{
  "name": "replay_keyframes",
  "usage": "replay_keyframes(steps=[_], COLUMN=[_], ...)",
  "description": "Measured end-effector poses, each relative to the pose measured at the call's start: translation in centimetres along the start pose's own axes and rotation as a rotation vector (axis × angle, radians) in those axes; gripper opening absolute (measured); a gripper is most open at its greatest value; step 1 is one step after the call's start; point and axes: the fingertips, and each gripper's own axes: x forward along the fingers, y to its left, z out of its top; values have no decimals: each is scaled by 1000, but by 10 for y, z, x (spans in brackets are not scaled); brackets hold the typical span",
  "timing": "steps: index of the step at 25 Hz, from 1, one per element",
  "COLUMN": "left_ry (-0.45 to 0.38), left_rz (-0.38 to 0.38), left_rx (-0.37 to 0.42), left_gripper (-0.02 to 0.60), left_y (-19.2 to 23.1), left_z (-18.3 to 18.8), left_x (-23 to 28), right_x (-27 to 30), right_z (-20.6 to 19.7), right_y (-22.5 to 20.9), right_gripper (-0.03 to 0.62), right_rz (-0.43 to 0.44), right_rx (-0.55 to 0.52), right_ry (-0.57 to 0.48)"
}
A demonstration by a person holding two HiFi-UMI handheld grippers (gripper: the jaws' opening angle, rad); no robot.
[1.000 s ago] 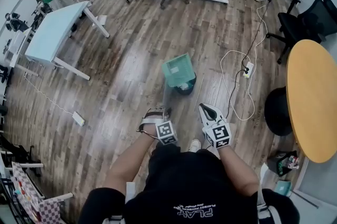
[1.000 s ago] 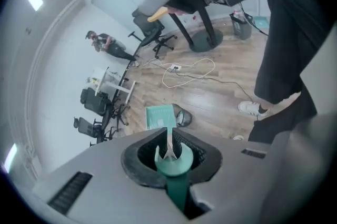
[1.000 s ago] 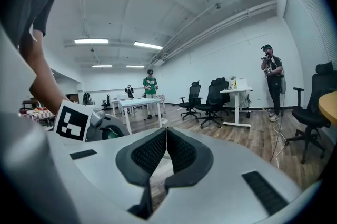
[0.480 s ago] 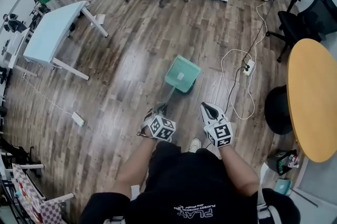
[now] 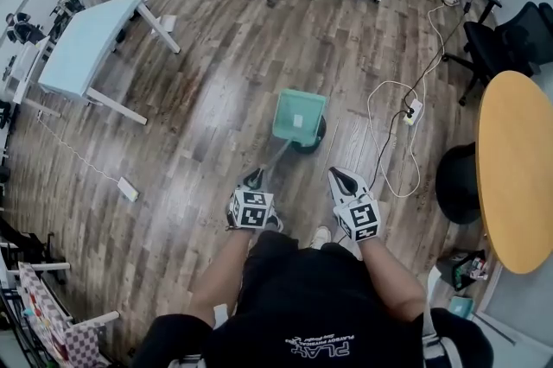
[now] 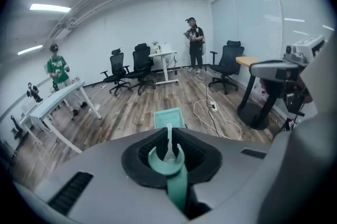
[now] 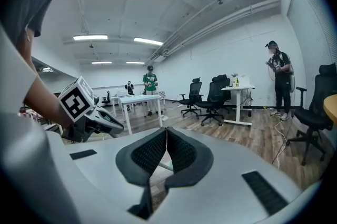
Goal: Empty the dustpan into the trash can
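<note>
A: Left tongs, what are they doing?
B: Clamping on the dustpan handle. The teal strip is sitting right between the pads. Right tongs are closed on nothing and hanging beside the left ones, well apart from the pan.

A: Where is the pan sitting?
B: It's hanging over the trash can and covering most of it. Only the can's dark rim is peeking out at the near right. The can is standing on the floor, just ahead of the person.

A: Which step are we tagging?
B: I'm judging it as the dump itself, since the pan is lining up over the opening. I can't tell how steeply it's tipping or whether any dirt is inside.

A: Any tips for doing it well?
B: Keeping the pan's lip inside the rim while rolling the wrist, so nothing is spilling onto the wood. Holding the clamp firm, because the handle is long and thin and the pan is likely wanting to twist. Tilting slowly, probably a small shake at the end. The right tongs aren't needed, so parking them clear is fine.
</note>
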Motion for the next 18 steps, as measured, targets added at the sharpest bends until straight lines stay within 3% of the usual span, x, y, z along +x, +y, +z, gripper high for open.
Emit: replay_keyframes(steps=[5,8,18], left_ry=[-51,-79,-83], left_rz=[5,18,78], left_rx=[-97,-110,-209], left_gripper=[43,41,39], left_y=[25,42,121], left_z=[9,19,25], left_x=[-6,-9,-4], right_x=[26,46,122], right_z=[8,11,44], right_y=[-2,4,28], right_gripper=[24,25,23], right_rz=[-4,13,82], right_rx=[-11,-10,-51], right_ry=[-2,4,0])
